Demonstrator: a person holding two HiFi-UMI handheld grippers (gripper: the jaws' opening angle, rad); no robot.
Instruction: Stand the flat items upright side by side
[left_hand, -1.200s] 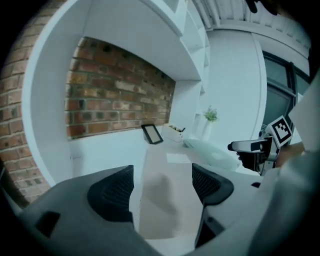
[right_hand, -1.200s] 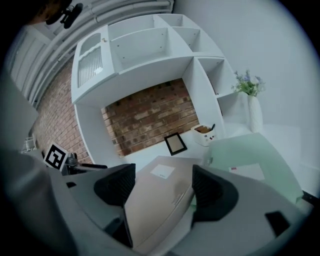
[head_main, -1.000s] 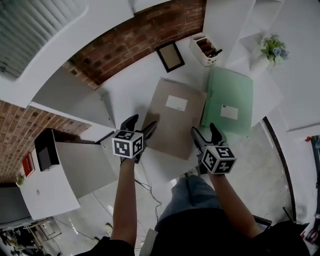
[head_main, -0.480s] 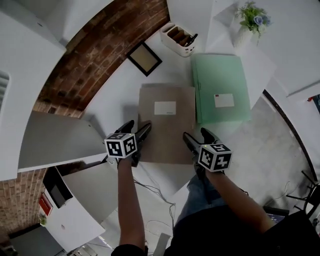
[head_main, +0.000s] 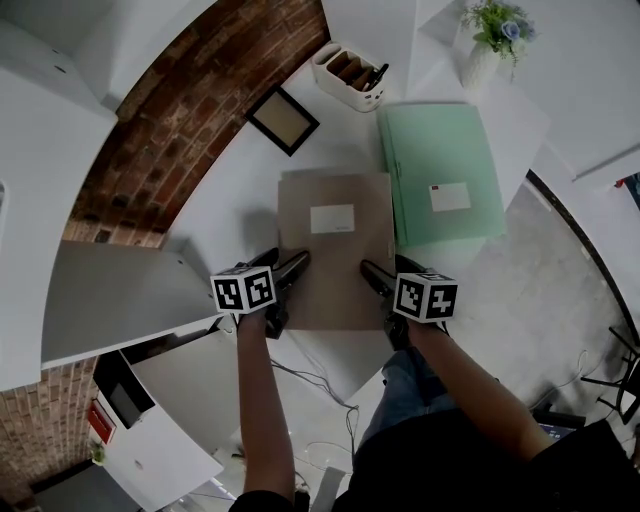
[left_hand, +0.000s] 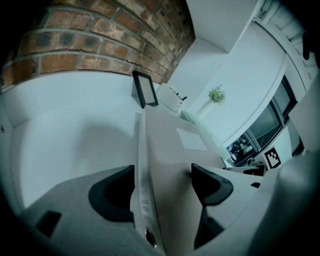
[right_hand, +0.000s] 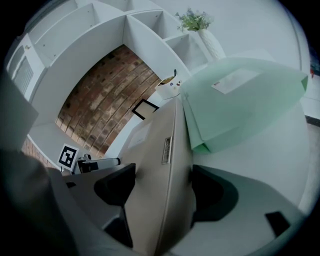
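Brown box file (head_main: 335, 250) is lying flat on the white surface (head_main: 235, 200), label up, approx. centre of head view. L gripper (head_main: 282, 266) is sitting at its near-left corner and R gripper (head_main: 392, 272) at its near-right corner. Both are pointing away from the person & angling down.

L gripper view: fingers (left_hand: 112, 195) are standing wide w/ the file's spine edge between them. One finger is sitting beside the spine on the surface side, the other is reaching over the cover w/ its tip right at the cover. No squeeze is showing.

R gripper view: same setup, mirrored. Fingers are standing wide, w/ the file's right edge & its small label filling most of the gap. One finger is over the cover, the other is down by the surface.

Green folder (head_main: 445, 180) is lying flat just right of the file, edges meeting; can't tell if overlapping. Picture frame (head_main: 284, 120), white caddy (head_main: 348, 78) & vase w/ plant (head_main: 495, 38) are sitting further back.
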